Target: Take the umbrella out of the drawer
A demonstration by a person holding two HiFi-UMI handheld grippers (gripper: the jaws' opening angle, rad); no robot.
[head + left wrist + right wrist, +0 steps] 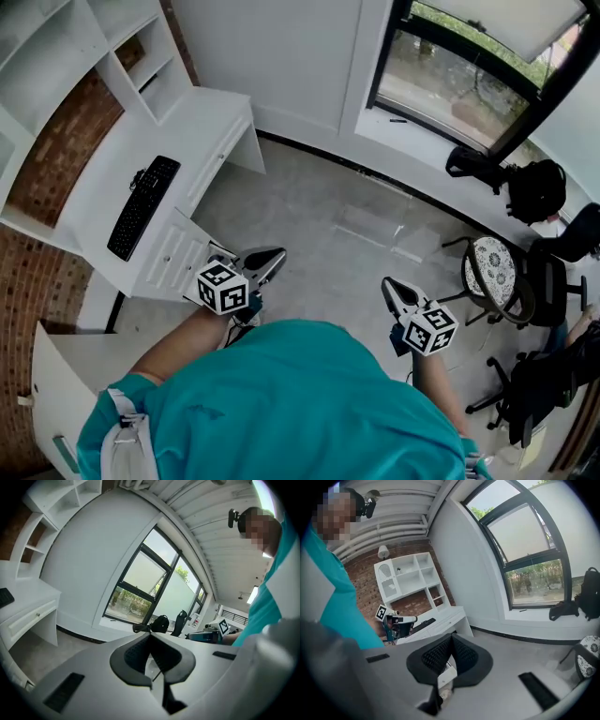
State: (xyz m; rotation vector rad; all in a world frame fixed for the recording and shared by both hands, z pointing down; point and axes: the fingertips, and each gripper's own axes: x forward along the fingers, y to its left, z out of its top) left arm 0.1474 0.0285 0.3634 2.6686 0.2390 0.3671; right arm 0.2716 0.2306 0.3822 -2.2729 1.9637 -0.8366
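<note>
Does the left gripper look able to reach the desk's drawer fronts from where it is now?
Probably yes, after a turn. The left gripper, jaws together, is close beside the drawer fronts with nothing visible between them, but it points toward the window, away from the desk.

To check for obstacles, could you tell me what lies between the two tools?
Only bare grey floor lies between the left tool and the right tool, as the head view shows.
</note>
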